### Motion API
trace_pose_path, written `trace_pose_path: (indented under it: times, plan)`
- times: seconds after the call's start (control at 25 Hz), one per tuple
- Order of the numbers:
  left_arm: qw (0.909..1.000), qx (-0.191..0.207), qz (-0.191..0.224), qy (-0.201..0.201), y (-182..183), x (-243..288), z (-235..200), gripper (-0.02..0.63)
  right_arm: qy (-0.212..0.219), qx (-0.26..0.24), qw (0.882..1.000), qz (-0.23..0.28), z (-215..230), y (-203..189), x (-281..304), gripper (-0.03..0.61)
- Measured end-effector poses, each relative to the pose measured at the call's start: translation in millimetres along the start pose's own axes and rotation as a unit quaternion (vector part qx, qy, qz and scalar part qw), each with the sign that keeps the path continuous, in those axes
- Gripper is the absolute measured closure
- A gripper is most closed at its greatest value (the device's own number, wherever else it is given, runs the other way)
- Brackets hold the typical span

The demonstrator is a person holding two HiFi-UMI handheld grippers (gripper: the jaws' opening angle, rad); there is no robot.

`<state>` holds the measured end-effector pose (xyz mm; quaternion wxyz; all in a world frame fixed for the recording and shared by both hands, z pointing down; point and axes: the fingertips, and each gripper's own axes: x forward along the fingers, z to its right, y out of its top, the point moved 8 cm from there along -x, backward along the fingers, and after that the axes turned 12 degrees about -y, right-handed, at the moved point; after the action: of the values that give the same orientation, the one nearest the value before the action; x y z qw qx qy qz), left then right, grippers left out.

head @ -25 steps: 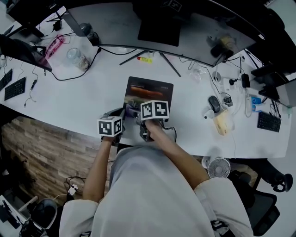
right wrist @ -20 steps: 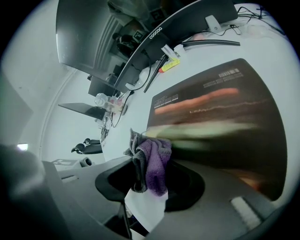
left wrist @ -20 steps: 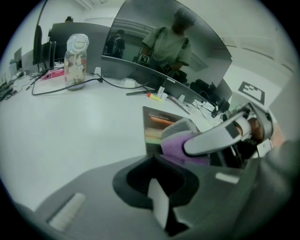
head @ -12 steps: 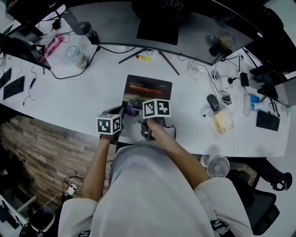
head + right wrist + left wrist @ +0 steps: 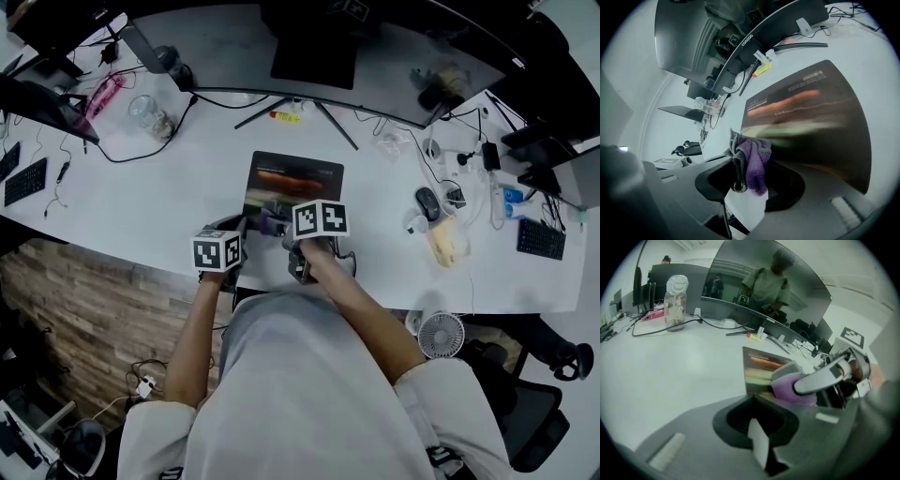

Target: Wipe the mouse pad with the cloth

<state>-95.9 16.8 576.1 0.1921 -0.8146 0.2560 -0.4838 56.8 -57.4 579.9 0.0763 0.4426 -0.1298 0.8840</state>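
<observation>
A dark mouse pad (image 5: pixel 293 183) with an orange streak print lies on the white desk (image 5: pixel 141 202) in front of the monitor. My right gripper (image 5: pixel 281 225) is over the pad's near edge, shut on a purple-and-grey cloth (image 5: pixel 270 223). In the right gripper view the cloth (image 5: pixel 752 161) hangs bunched between the jaws, with the pad (image 5: pixel 811 122) blurred beyond it. My left gripper (image 5: pixel 242 230) rests on the desk by the pad's near left corner, its jaws together with nothing between them. The left gripper view shows the pad (image 5: pixel 759 364), the cloth (image 5: pixel 787 387) and a right-gripper finger (image 5: pixel 825 376).
A curved monitor's stand legs (image 5: pixel 300 111) and a yellow marker (image 5: pixel 284 117) lie behind the pad. A glass jar (image 5: pixel 150 114) stands at the back left. A mouse (image 5: pixel 427 202), cables and small items crowd the right side. The desk's near edge is just behind the grippers.
The right gripper with the cloth has slid a little to the right along the pad's near part. The left gripper has stayed by the pad's corner.
</observation>
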Motion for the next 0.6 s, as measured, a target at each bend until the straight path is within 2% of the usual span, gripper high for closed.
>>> trace_pose_path:
  times: [0.6]
  plan:
    - [1.0000,0.003,0.001,0.003,-0.7,-0.8,0.4,0.614,0.000,0.012,1.000,0.001,21.6,-5.1,-15.5,0.399]
